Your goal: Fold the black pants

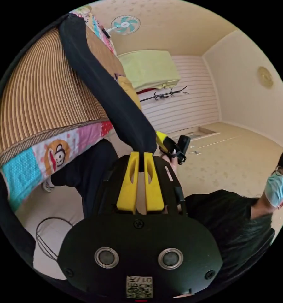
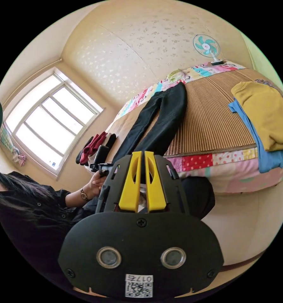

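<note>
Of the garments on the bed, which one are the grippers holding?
The black pants, stretched along the striped mat; both grippers clamp one end. The yellow garment and blue one lie stacked, untouched.

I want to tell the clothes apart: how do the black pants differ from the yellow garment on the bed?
The black pants lie spread out long across the striped mat; the yellow garment is folded into a compact pile. The pants reach over the bed's edge; the yellow garment rests on blue cloth. Both are on the bed.
</note>
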Tool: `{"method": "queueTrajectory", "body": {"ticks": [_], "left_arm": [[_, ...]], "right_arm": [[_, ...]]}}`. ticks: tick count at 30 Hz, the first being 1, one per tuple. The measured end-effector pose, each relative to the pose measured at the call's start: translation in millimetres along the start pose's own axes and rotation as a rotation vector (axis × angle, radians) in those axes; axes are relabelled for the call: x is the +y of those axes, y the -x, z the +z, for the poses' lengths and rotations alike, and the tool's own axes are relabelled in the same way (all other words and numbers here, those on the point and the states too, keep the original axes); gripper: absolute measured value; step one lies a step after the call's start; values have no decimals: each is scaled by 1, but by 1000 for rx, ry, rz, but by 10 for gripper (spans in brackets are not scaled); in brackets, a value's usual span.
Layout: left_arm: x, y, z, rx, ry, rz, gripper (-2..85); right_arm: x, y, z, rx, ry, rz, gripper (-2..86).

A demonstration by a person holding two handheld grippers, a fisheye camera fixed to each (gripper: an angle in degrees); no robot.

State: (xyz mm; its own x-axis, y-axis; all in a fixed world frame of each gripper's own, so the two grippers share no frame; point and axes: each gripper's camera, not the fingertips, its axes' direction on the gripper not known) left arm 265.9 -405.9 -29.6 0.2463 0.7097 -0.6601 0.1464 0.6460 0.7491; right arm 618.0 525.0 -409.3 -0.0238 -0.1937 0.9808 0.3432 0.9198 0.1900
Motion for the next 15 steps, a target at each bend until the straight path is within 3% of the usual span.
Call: {"method": "queueTrajectory", "body": {"ticks": [2, 3, 5, 8, 12, 15], "left_arm": [[16, 22, -8, -58, 6, -105, 34], [28, 45, -10, -188, 39, -262, 37], [48, 64, -18, -315, 36, -373, 43], [64, 65, -24, -292, 31, -369, 38], [63, 34, -24, -489, 68, -259, 64], [64, 1, -28, -591, 12, -149, 82]], "right_arm": [[7, -14, -29, 82, -22, 30, 70], [10, -21, -31, 114, -13, 54, 82], [14, -51, -21, 184, 117, 171, 114], [10, -57, -11, 171, 143, 178, 124], [-14, -52, 13, 164, 171, 145, 133], [-32, -60, 56, 188, 373, 169, 123]]}}
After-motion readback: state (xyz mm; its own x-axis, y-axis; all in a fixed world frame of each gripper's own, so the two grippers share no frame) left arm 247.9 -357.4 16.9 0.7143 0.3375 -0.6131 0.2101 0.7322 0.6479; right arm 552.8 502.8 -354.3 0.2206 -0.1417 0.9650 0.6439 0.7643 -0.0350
